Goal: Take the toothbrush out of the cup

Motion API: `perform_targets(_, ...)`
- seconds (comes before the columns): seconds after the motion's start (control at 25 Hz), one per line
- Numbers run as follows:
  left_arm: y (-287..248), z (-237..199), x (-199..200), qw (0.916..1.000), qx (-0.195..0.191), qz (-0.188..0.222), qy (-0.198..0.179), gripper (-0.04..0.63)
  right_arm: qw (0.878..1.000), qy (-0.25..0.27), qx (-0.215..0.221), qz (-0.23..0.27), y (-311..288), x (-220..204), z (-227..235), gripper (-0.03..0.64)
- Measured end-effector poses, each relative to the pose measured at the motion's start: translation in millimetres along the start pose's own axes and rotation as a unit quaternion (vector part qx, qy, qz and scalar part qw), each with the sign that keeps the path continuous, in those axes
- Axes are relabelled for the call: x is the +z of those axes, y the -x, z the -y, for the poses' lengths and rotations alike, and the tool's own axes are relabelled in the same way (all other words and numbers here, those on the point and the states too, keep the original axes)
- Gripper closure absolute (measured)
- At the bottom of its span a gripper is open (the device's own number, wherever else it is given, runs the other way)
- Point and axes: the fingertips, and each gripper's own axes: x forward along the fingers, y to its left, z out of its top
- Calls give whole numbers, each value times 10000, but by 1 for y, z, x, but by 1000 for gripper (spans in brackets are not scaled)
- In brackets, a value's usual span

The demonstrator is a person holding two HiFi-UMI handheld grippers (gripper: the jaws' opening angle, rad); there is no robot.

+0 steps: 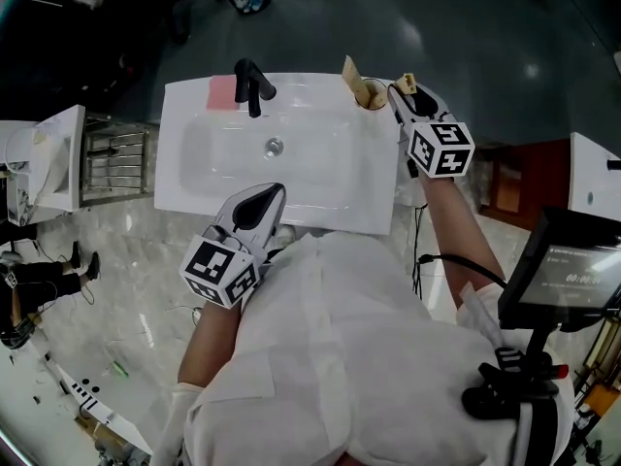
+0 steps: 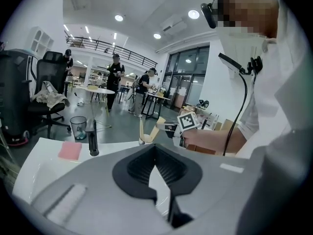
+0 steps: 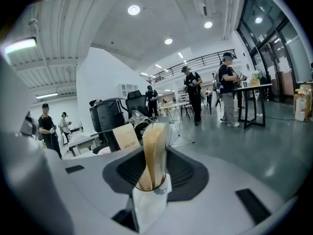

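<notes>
At the white basin's (image 1: 184,100) corner, the open, empty right gripper (image 1: 394,92) straddles the white cup's (image 3: 149,207) tan-wrapped toothbrush (image 3: 153,151); it likely needs a pinch next. The left gripper (image 1: 270,194) is closed and empty.

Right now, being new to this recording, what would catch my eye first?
A white sink fills the middle, a black tap and pink pad at its back left. At its back right corner a cup holds a paper-wrapped toothbrush between the jaws of the open right gripper; the shut left gripper is at the front edge.

White shirt (image 1: 330,338); grey left hand-held gripper (image 1: 273,192), marker cube (image 1: 221,270).
</notes>
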Motion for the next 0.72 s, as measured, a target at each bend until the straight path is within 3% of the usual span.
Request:
perform_targets(0.08,1,0,0,10000,41,-8,-6,589,10000,-5,-3,27,1,-1,-2,531)
perform_targets(0.16,0,0,-1,10000,65,-10,-9,589,10000,7,-18,40,1,-2,-1,548)
perform_targets(0.72,8,-9,2,10000,-19,57,-37,589,9991,370,-125,146,1,19,-12,558)
